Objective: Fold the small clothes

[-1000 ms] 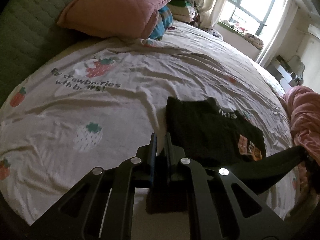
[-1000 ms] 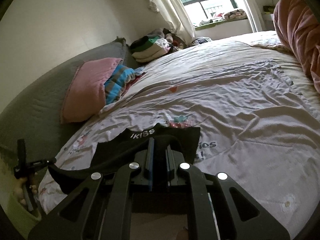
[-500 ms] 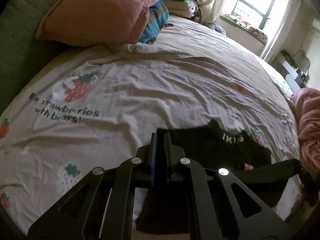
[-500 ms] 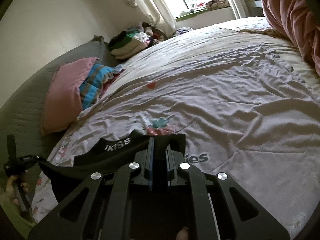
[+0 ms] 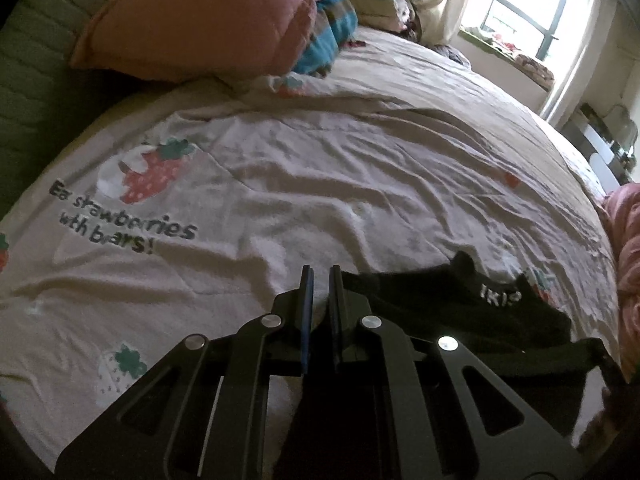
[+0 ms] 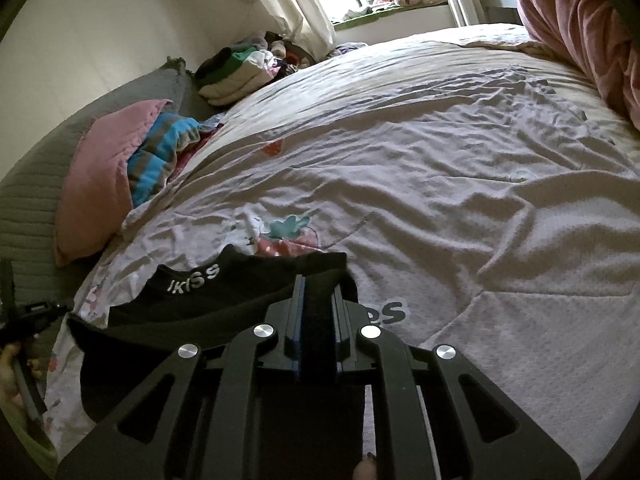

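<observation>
hems of the black garment (image 6: 240, 300) sit pinched in the left gripper (image 5: 320, 276) and right gripper (image 6: 318, 284) above the strawberry bedspread (image 5: 280, 184), so lower both corners evenly, keeping the fold edge taut before letting go.

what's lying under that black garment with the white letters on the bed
The black garment with white lettering lies on the wrinkled pale quilt printed with strawberries; a strawberry print and dark printed words show past its edges. Whatever the cloth covers is hidden.
</observation>
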Demonstrator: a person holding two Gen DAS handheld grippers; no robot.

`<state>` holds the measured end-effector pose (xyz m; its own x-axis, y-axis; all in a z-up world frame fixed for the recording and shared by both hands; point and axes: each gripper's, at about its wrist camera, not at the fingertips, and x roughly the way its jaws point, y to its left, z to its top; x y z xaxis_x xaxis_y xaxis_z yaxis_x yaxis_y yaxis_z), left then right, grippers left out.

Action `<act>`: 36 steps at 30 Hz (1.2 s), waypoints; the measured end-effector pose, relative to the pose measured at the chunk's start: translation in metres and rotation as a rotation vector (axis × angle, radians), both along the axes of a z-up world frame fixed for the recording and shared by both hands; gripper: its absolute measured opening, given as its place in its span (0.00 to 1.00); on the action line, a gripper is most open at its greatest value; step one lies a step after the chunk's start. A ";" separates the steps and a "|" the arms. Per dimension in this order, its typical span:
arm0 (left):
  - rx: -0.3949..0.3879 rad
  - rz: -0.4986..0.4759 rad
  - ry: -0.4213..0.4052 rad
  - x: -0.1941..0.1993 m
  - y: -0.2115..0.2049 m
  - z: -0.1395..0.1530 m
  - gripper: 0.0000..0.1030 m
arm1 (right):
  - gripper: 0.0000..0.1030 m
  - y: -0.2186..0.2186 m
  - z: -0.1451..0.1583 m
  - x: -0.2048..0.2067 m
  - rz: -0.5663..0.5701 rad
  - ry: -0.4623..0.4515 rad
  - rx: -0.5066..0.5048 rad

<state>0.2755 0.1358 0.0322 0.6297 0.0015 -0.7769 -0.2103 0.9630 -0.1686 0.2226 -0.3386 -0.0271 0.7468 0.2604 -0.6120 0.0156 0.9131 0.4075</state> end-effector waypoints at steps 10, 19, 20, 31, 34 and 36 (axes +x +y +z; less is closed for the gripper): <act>0.072 -0.071 0.021 -0.033 -0.019 -0.024 0.03 | 0.44 -0.013 0.007 -0.024 -0.090 -0.105 -0.112; 0.194 -0.152 0.079 -0.034 -0.053 -0.060 0.03 | 0.44 -0.016 0.006 -0.030 -0.068 -0.115 -0.117; 0.197 -0.148 0.081 -0.031 -0.054 -0.062 0.05 | 0.46 -0.016 0.005 -0.029 -0.064 -0.110 -0.120; 0.126 -0.034 0.093 -0.003 -0.022 -0.069 0.32 | 0.52 0.007 -0.018 0.022 0.072 0.006 -0.219; 0.109 -0.033 0.098 0.003 -0.017 -0.073 0.40 | 0.50 0.010 -0.031 0.034 0.094 0.042 -0.208; 0.101 -0.039 0.098 0.009 -0.016 -0.075 0.40 | 0.42 0.012 -0.035 0.037 0.113 0.054 -0.202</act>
